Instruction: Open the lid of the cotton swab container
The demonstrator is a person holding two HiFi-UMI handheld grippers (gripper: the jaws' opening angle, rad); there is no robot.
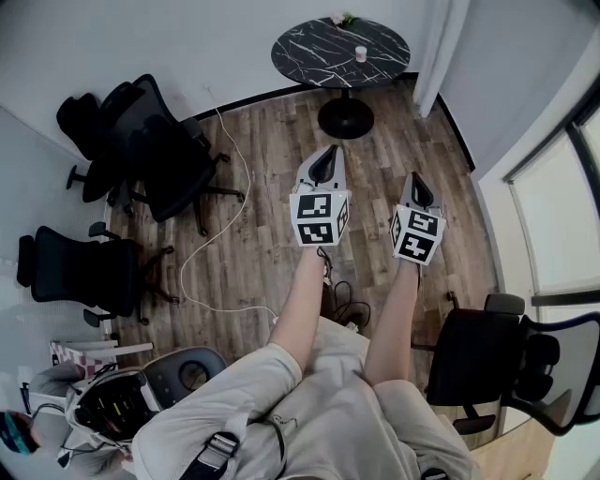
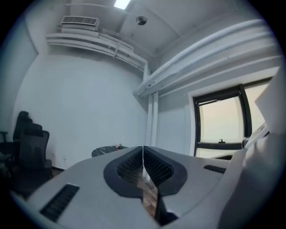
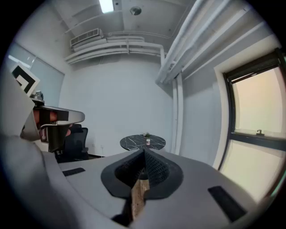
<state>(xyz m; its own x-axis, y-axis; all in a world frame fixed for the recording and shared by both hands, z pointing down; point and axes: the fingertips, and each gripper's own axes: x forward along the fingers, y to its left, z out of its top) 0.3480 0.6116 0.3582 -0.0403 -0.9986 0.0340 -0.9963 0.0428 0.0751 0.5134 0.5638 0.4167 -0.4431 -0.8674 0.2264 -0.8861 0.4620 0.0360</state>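
A small pale cotton swab container (image 1: pixel 361 53) stands on a round black marble table (image 1: pixel 328 56) at the far end of the room, well ahead of both grippers. In the right gripper view the container (image 3: pixel 148 142) is tiny on that table (image 3: pixel 136 143). In the left gripper view only the table's edge (image 2: pixel 105 151) shows. My left gripper (image 1: pixel 328 156) and right gripper (image 1: pixel 415 181) are held side by side above the wooden floor, both pointing toward the table. The left gripper (image 2: pixel 143 154) and the right gripper (image 3: pixel 144 156) are each shut with nothing between the jaws.
Black office chairs (image 1: pixel 150 155) crowd the left wall, with another (image 1: pixel 80 272) nearer me and one (image 1: pixel 511 361) at my right. A white cable (image 1: pixel 220 225) trails across the floor. A small plant (image 1: pixel 341 19) sits at the table's back. Windows (image 3: pixel 254 112) line the right wall.
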